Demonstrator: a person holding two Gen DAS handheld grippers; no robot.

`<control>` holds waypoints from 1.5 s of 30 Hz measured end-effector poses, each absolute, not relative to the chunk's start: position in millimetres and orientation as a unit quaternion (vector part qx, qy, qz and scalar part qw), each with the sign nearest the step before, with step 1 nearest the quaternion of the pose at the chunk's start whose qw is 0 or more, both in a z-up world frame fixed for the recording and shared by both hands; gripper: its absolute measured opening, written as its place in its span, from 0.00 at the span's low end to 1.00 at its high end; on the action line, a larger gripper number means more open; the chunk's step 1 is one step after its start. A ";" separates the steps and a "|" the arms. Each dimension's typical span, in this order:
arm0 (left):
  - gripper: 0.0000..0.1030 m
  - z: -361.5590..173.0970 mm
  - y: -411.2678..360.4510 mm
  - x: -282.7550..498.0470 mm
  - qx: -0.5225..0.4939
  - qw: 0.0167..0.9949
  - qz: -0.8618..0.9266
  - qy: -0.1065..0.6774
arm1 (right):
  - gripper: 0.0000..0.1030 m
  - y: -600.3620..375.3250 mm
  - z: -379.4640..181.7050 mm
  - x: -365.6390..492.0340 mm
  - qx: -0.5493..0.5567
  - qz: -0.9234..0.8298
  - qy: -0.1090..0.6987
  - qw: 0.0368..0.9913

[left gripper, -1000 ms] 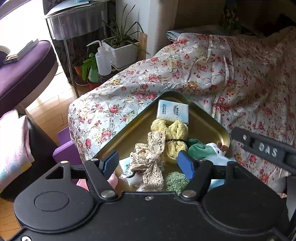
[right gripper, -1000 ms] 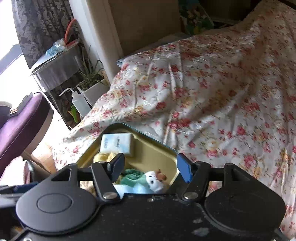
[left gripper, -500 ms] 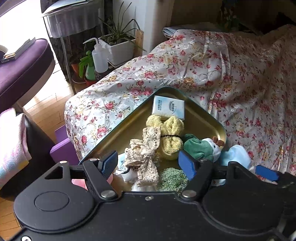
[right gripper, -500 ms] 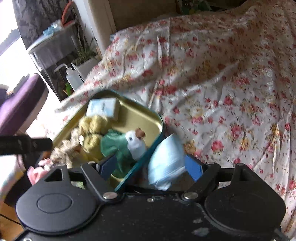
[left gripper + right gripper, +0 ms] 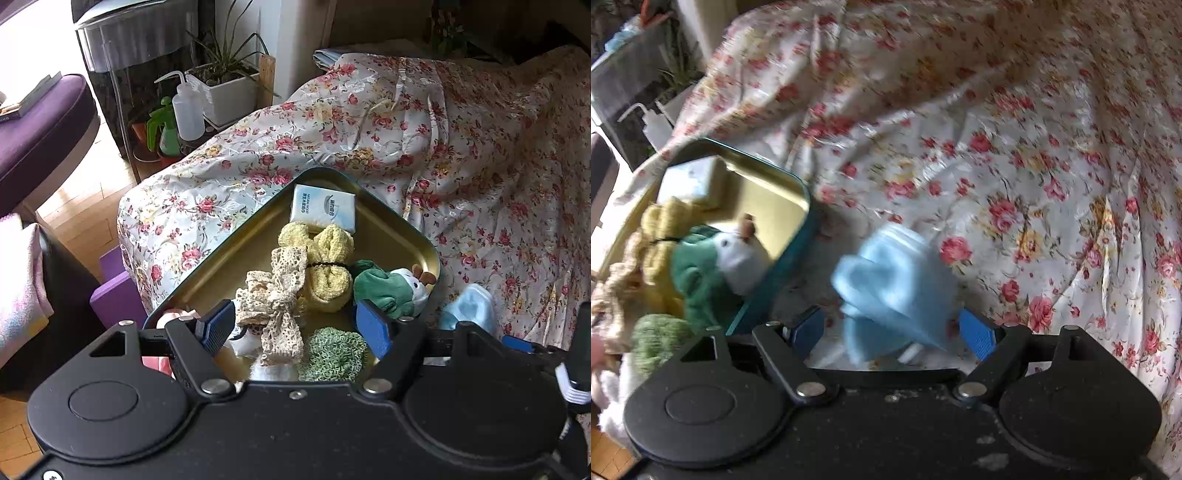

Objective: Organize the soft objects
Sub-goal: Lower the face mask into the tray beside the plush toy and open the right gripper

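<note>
The right hand-held gripper (image 5: 894,330) stands wide, its jaws astride the light blue soft item (image 5: 890,284) but not pressing it. That item lies on the flowered bedspread (image 5: 1015,166), just beside the right wall of the teal tin (image 5: 798,251), outside it. A good grasp means centring on the bulk before closing, then lifting clear over the wall. The left hand-held gripper (image 5: 297,328) hovers half-wide and empty over the lace bow (image 5: 275,295) in the tin.
</note>
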State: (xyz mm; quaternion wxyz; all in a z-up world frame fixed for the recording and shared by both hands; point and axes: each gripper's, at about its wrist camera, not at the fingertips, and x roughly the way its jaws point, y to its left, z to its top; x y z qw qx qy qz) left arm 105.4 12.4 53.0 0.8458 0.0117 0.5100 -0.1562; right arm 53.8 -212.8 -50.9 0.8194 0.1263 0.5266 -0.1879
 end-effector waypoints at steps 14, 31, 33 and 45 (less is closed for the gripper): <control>0.66 54.1 14.2 106.0 0.005 0.845 -0.158 0.512 | 0.16 -227.7 -41.3 53.4 0.172 -0.187 0.506 0.824; 0.66 57.2 21.2 106.1 -0.017 0.842 -0.159 0.515 | 0.82 -213.7 -15.1 76.6 0.148 -0.211 0.482 0.837; 0.66 57.3 20.3 105.5 -0.017 0.842 -0.161 0.515 | 0.82 -217.1 -30.3 81.7 0.155 -0.219 0.498 0.825; 0.66 60.9 27.5 107.5 -0.035 0.843 -0.156 0.513 | 0.22 -230.0 -10.0 71.8 0.175 -0.246 0.467 0.831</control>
